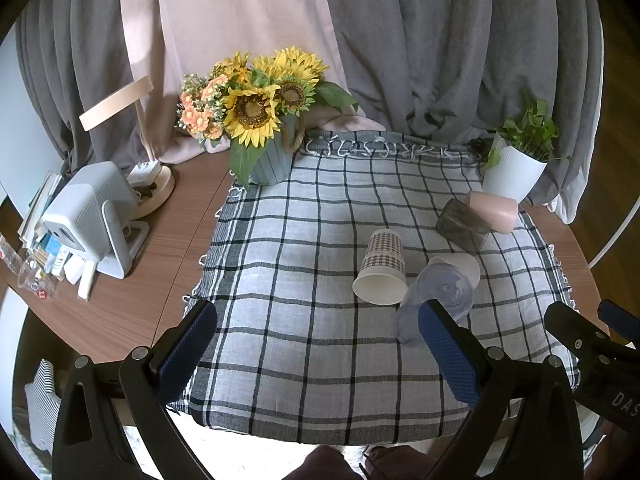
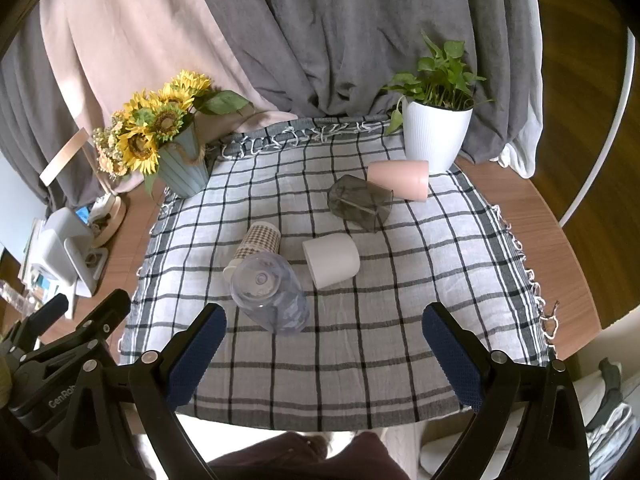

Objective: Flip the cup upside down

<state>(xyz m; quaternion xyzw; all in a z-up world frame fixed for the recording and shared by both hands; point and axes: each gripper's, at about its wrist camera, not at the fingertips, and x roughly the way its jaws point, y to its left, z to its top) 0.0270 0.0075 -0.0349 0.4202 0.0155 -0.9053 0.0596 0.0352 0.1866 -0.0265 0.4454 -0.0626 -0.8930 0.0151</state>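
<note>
Grippers: both black two-finger grippers with blue textured pads are held low over the near edge of the table, pointing forward across the cloth.
Left gripper (image 1: 318,344): released, jaws spread wide, nothing between the pads; its right pad overlaps the clear cup in its own view, contact not discernible.
Right gripper (image 2: 324,344): released as well, jaws wide apart and bare, hovering above the near part of the cloth.
Cloth: grey-and-white checked fabric with fringed edges (image 2: 360,340) covers the brown wooden round table (image 2: 560,248).
Clear cup: transparent bluish plastic tumbler (image 2: 270,294) lies on its side nearest the grippers, base toward the right camera.
Paper cup: checked-pattern paper cup with white interior (image 1: 382,268) lies on its side just beside the clear one, mouth toward the left camera.
White cup: plain white cylindrical cup (image 2: 330,260) lies tipped, just right of the clear tumbler.
Dark cup: smoky grey translucent glass (image 2: 358,204) lies on its side farther back.
Pink cup: pale pink tumbler (image 2: 400,180) lies on its side beside the dark one.
Far edge: white ribbed pot with green plant (image 2: 436,136) at right, blue-grey pot of sunflowers (image 2: 180,164) at left.
Backdrop: grey and pink draped curtains (image 2: 340,40).
</note>
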